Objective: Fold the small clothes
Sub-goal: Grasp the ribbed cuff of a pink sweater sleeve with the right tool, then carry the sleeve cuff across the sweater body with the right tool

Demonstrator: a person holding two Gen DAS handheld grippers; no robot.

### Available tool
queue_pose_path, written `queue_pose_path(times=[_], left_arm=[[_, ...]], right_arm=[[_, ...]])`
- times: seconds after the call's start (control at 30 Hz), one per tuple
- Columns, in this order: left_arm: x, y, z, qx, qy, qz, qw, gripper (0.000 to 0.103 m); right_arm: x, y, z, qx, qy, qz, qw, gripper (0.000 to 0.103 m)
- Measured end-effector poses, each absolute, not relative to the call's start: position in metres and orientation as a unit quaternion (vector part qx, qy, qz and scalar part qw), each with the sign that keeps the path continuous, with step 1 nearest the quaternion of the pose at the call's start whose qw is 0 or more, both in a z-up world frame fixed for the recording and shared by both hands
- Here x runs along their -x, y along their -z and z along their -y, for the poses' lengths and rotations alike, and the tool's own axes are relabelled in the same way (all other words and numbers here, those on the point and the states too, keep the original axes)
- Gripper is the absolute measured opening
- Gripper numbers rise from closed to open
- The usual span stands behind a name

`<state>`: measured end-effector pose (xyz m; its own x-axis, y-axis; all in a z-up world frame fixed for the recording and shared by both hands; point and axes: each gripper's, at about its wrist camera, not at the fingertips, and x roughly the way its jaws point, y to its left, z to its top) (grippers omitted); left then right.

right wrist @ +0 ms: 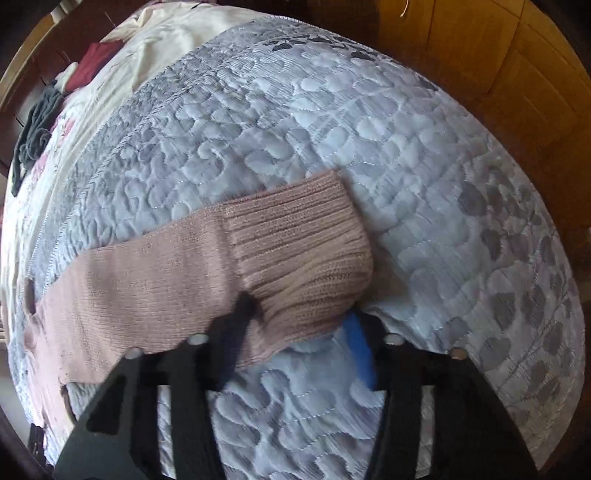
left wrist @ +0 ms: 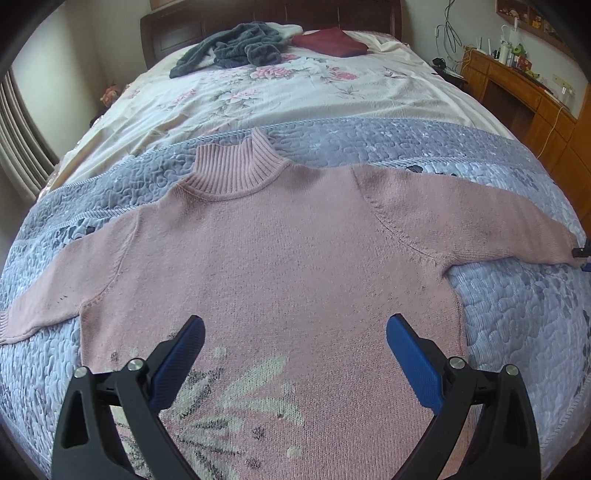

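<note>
1. A pink sweater lies flat and face up on a blue-grey quilted bedspread across the bed, its ribbed collar pointing toward the headboard and both sleeves spread out to the sides.
2. The left gripper hovers over the sweater's lower front, above its pale flower pattern; its blue-padded fingers are spread wide with nothing between them.
3. The right gripper sits at the sweater's ribbed cuff, its fingers either side of the cuff's near edge and still apart; the blur hides whether they pinch the knit.
4. Beyond the sweater, near the headboard, lie a dark grey garment and a dark red one on a floral sheet.
5. A wooden desk stands beside the bed, on the far side of the sweater's sleeve.
</note>
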<state>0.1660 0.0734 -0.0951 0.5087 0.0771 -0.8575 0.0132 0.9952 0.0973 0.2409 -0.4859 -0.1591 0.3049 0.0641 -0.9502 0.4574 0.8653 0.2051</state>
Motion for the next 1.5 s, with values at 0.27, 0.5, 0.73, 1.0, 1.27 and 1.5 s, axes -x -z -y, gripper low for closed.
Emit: queue_pose_path(times=[0.27, 0.5, 0.73, 1.0, 1.27, 1.5], left_arm=[[-0.153, 0.091, -0.104, -0.042, -0.034, -0.492, 0.869, 0.099], [-0.145, 0.091, -0.146, -0.017, -0.063, -0.498, 0.865, 0.099], [-0.137, 0.089, -0.178, -0.001, -0.081, -0.496, 0.864, 0.099], [-0.129, 0.092, -0.213, 0.018, -0.095, -0.498, 0.862, 0.099], [-0.122, 0.097, -0.240, 0.029, -0.105, -0.503, 0.858, 0.099], [-0.121, 0.100, -0.250, 0.034, -0.103, -0.507, 0.855, 0.099]], right_arm=[[-0.243, 0.119, 0.454, -0.213, 0.098, -0.537, 0.811, 0.012], [-0.248, 0.070, 0.378, -0.178, 0.023, -0.506, 0.844, 0.012], [-0.268, 0.050, 0.253, -0.122, -0.087, -0.500, 0.853, 0.012], [-0.285, 0.058, 0.123, -0.067, -0.173, -0.511, 0.839, 0.012], [-0.283, 0.090, 0.012, -0.034, -0.236, -0.541, 0.807, 0.012], [-0.285, 0.134, -0.038, -0.010, -0.249, -0.577, 0.778, 0.012]])
